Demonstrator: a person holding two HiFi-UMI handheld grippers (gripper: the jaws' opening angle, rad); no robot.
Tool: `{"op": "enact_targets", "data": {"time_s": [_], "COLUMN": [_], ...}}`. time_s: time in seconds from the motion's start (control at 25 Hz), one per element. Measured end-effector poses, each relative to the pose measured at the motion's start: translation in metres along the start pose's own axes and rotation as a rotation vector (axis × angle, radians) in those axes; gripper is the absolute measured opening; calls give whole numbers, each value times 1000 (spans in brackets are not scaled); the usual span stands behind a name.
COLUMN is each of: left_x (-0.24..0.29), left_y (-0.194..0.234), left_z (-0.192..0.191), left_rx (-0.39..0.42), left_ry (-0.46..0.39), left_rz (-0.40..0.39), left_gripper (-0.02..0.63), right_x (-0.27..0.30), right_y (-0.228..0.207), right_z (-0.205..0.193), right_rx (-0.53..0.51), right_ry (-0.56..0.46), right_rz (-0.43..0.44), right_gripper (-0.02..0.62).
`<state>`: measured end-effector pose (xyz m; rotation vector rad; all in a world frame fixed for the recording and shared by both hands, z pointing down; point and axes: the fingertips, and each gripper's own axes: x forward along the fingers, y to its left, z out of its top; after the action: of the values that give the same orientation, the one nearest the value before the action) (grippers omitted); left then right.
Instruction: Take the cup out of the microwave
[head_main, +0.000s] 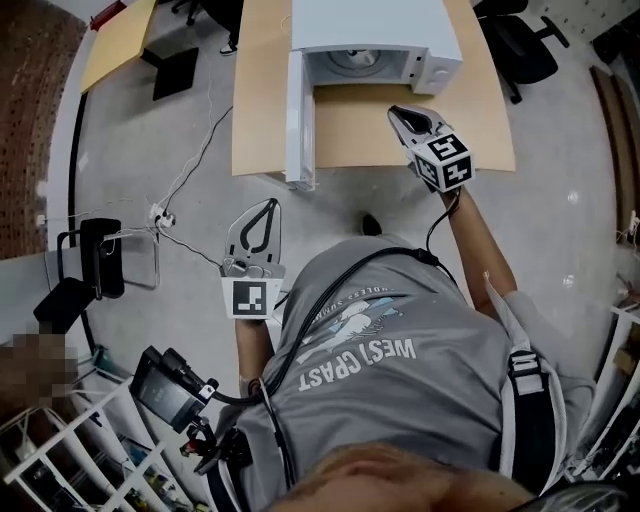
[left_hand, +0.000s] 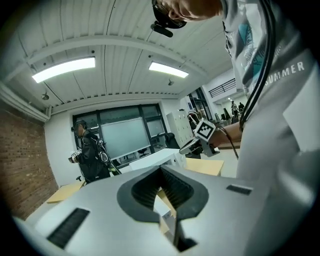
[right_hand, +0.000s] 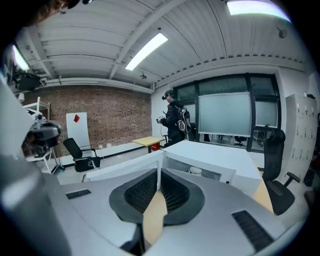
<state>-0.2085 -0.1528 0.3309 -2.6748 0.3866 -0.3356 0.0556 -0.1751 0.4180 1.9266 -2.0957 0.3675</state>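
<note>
A white microwave stands on a wooden table, its door swung open to the left. A white cup sits inside the cavity; in the right gripper view the cup shows through the opening. My right gripper hovers over the table in front of the microwave, right of the opening, jaws shut and empty, and it points at the door's edge. My left gripper is shut and empty over the floor, short of the table's near edge. Its own view shows the shut tips.
Cables trail over the grey floor left of the table. A second wooden table stands at the far left and a black office chair at the right. Another person stands in the background. A wire shelf is near left.
</note>
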Motion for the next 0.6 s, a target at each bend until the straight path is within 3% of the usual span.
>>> {"op": "enact_targets", "data": {"time_s": [0.08,0.12,0.2,0.32,0.36,0.44,0.48,0.6], "left_x": [16,25,39,52,55,64,69,72], "left_y": [4,4,3,0,1,5,6,2], "left_z": [-1,-2,-5,-10,-10,-13,-16,-24], "left_rx": [-162,-204,-208,-68,-119,-316,-362,-387], "left_ry": [-7,7,57,165,171,154,157,210], "left_rz": [72,94,110,64,95,204,232,260], "left_gripper": [43,43,43,43,43,43,43,43], "right_x": [36,56,96,156,174,208,222,254], "right_y": [-35,-53,-87,-127,-139,-169,-183,-200], "right_z": [-14,-21,-35,-60,-70,-90,-98,-114], "right_rx": [2,-1,-4,20,31,34,25,-15], "right_ry": [36,53,91,156,176,206,217,255], "right_rz": [-12,-22,-46,-85,-102,-153,-180,-213], "right_gripper": [14,14,18,189,212,219,219,218]}}
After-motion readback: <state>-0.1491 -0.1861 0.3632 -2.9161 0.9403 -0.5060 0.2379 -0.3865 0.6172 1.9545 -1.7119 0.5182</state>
